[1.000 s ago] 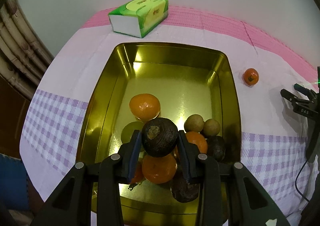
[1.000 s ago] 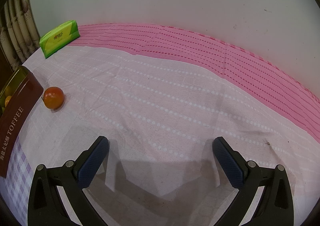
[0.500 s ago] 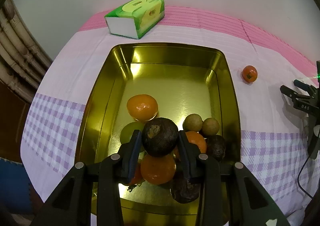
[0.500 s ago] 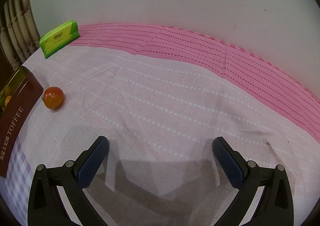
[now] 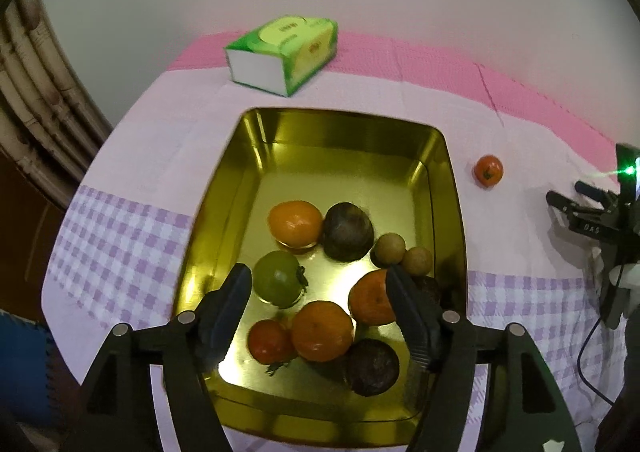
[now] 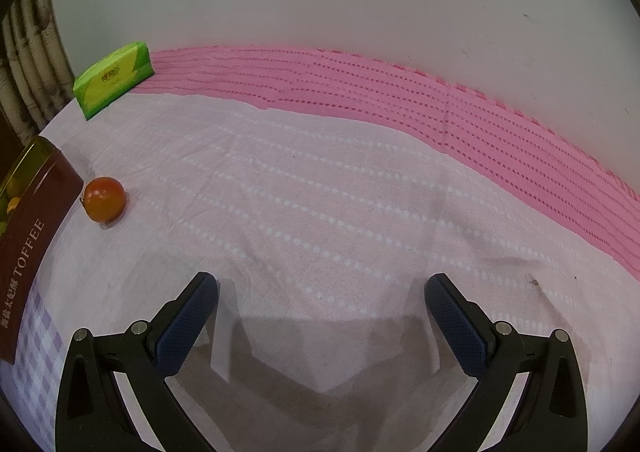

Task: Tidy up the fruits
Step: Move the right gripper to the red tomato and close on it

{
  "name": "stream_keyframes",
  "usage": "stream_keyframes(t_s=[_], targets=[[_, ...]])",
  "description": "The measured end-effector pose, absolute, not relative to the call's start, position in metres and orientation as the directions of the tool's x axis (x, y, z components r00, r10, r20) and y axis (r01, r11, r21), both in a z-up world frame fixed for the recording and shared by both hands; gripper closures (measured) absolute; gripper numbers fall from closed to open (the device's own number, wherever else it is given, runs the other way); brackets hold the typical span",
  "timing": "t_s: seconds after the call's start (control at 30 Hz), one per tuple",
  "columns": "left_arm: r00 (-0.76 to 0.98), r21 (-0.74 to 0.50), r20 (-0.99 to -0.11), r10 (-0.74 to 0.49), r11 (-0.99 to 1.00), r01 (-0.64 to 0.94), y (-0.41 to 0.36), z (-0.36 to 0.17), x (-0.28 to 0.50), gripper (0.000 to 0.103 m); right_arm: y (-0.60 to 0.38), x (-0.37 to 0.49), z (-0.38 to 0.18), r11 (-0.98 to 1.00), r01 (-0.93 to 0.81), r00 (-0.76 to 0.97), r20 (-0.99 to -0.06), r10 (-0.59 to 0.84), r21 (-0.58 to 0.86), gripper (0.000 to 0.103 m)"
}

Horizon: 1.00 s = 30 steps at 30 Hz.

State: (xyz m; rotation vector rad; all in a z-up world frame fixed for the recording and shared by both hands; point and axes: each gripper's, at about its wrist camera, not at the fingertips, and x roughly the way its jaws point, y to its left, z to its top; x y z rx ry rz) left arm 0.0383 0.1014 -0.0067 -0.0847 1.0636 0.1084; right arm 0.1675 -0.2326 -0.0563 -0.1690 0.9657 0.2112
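While the left gripper (image 5: pixel 318 284) has just been opening over the tin (image 5: pixel 452 188) (nothing between its jaws), the last tomato (image 6: pixel 105 199) lies ahead-left of the wide-open, empty right gripper (image 6: pixel 320 292), the nearer 1.

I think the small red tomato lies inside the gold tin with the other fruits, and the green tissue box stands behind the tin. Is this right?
Not quite. The small red tomato lies outside the gold tin, on the cloth beside it, as both wrist views show. The green tissue box does stand behind the tin.
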Motion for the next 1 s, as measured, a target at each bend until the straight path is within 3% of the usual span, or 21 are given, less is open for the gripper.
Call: stream_keyframes(t_s=[0.1,0.43,0.5,0.7,0.8,0.87,1.0], targets=[[0.505,-0.023,-0.861,0.064,0.986,-0.163,0.111,0.002,0.030,0.028,-0.233,0.169,-0.056,0.969,-0.241,0.541,-0.836,0.093,-0.048,0.000],[0.534,-0.023,-0.833,0.146,0.955,-0.296,0.154,0.017,0.000,0.020,-0.215,0.168,-0.055,0.980,-0.190,0.534,-0.844,0.051,-0.061,0.000],[0.527,-0.017,-0.835,0.160,0.949,-0.315,0.160,0.016,-0.005,0.011,-0.201,0.163,-0.050,0.975,-0.214,0.552,-0.831,0.065,-0.066,0.000],[0.517,-0.023,-0.840,0.167,0.940,-0.340,0.170,0.014,-0.013,0.011,-0.138,0.152,-0.032,0.931,-0.357,0.564,-0.811,0.153,-0.073,0.002],[0.516,-0.028,-0.840,0.168,0.936,-0.351,0.174,0.015,-0.016,0.011,-0.112,0.154,-0.030,0.916,-0.397,0.550,-0.816,0.179,-0.066,0.009],[0.516,-0.030,-0.840,0.169,0.934,-0.356,0.176,0.015,-0.019,0.010,-0.101,0.156,-0.033,0.913,-0.403,0.535,-0.825,0.184,-0.057,0.021],[0.514,-0.045,-0.842,0.163,0.929,-0.368,0.180,0.016,-0.023,0.009,-0.089,0.159,-0.041,0.914,-0.403,0.516,-0.837,0.181,-0.050,0.029]])
